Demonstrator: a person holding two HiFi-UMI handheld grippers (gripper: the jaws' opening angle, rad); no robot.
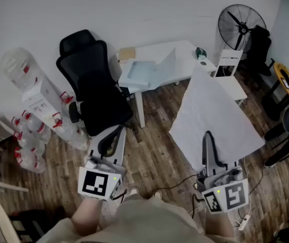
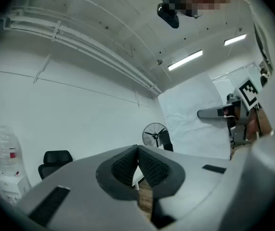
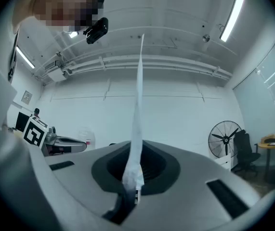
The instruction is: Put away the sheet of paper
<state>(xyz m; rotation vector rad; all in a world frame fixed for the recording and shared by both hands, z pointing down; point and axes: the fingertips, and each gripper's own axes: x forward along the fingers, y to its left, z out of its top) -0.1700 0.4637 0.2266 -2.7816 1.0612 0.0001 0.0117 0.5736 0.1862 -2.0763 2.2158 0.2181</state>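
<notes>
Holding the big white sheet of paper [image 1: 212, 108] up in the air, pinching it tight in the right claw [image 1: 208, 138]. Squeezing the left claw [image 1: 109, 145] shut on nothing. Not put away yet; maybe needs carrying to the far white counter [image 1: 182, 52].

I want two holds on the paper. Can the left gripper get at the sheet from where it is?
Probably yes: nothing stands between the left gripper and the sheet of paper, held up by the right gripper. The left gripper is shut and empty, so it must open first.

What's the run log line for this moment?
right tool: shut on sheet of paper, held aloft | left tool: shut, empty | status: not yet put away
</notes>
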